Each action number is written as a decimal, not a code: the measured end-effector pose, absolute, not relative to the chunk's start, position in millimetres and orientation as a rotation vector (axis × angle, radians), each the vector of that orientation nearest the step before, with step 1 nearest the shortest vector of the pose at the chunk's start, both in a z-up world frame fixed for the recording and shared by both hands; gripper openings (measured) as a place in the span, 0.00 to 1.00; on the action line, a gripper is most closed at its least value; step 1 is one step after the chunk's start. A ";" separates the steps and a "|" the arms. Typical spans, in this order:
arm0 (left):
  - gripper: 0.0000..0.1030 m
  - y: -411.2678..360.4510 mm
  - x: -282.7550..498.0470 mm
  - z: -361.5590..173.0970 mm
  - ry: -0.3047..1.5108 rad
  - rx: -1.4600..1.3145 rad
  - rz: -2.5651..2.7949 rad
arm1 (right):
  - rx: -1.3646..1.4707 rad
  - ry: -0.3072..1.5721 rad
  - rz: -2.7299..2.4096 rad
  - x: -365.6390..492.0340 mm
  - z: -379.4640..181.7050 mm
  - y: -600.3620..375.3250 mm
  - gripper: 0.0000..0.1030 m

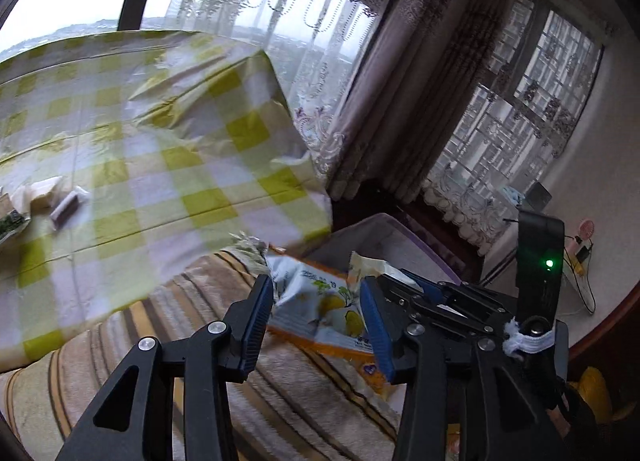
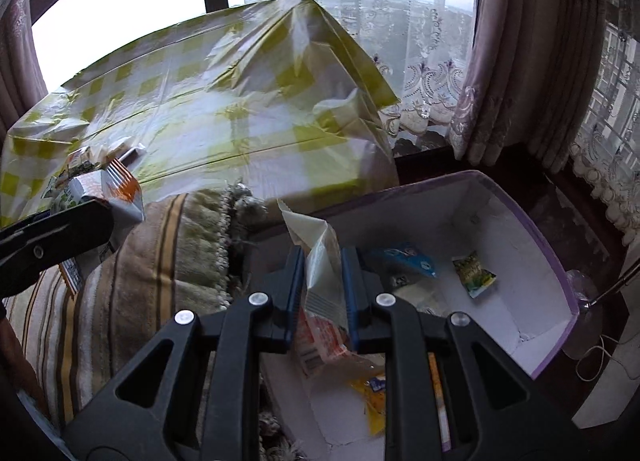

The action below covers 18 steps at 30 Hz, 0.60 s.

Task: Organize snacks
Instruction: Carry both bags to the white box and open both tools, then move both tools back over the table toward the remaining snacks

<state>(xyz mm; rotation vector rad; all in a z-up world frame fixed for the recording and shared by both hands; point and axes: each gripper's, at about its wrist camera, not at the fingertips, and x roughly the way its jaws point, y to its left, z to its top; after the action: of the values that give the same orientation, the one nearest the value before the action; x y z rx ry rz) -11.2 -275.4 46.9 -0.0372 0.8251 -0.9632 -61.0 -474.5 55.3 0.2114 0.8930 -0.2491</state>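
right tool (image 2: 322, 281) clenching a pale snack packet (image 2: 320, 261), hovering over the white bin (image 2: 520, 229). left tool (image 1: 316, 317) gripping an orange-edged packet (image 1: 316, 301), trailing at nine o'clock. advice: be centring over the bin before letting go.

1. The left wrist view looks forward and downward along its own fingers, close over the striped blanket (image 1: 312, 401); the checked table (image 1: 120, 141) fills its left half.
2. The right wrist view tilts more steeply, close above the white box (image 2: 516, 241); the table's near right corner lies beyond.
3. Both share the table, blanket, box and lace curtain (image 2: 400, 21).
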 end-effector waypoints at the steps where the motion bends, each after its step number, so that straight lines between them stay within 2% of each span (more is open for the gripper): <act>1: 0.57 -281.5 -13.7 45.4 0.837 -0.025 -0.995 | 0.211 0.897 -0.264 -63.6 55.0 -477.1 0.22; 2: 0.66 -285.7 -16.2 44.8 0.839 -0.009 -1.005 | 0.211 0.901 -0.276 -65.6 55.2 -479.4 0.23; 4: 0.70 -290.2 -21.3 43.5 0.831 0.027 -0.986 | 0.211 0.899 -0.284 -68.7 56.7 -483.1 0.33; 6: 0.71 -288.7 -20.0 42.2 0.845 0.018 -0.966 | 0.196 0.893 -0.305 -69.7 60.4 -484.1 0.72; 7: 0.72 -285.3 -18.4 42.0 0.854 0.003 -0.950 | 0.185 0.880 -0.318 -71.6 63.4 -483.1 0.77; 12: 0.72 -266.5 -11.7 42.4 0.871 -0.055 -0.890 | 0.166 0.867 -0.322 -71.2 71.2 -480.2 0.82; 18: 0.72 -236.2 -6.4 44.4 0.843 -0.076 -0.764 | 0.161 0.865 -0.293 -67.7 75.0 -470.1 0.83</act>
<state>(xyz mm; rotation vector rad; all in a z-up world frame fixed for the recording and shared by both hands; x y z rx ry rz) -6.4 -236.2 44.4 -0.0756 0.8433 -0.7637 -67.7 -470.1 75.0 0.1614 0.8649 -0.2931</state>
